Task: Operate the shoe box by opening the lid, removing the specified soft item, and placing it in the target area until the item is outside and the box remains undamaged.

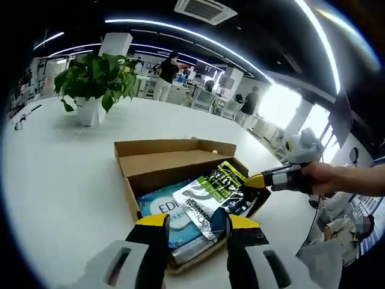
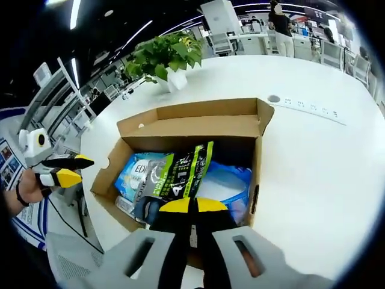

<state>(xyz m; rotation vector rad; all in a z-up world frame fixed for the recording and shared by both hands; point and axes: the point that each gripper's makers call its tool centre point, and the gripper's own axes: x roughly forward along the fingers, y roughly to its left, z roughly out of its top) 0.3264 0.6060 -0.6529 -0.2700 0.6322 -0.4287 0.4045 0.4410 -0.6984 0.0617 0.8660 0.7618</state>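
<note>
Box [image 2: 198, 123] lid up, my right gripper [image 2: 192, 206] fingers pinched on the green-black pouch [image 2: 180, 171] running lengthwise away from them inside; left gripper [image 1: 195, 223] fingers wide, just short.

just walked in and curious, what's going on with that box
A person with a gripper in each hand is emptying a cardboard shoe box on a white table. Its lid is already folded open. The right gripper is shut on a green, black and white soft packet, still inside the box. The left gripper waits open at the box's near edge.
</note>
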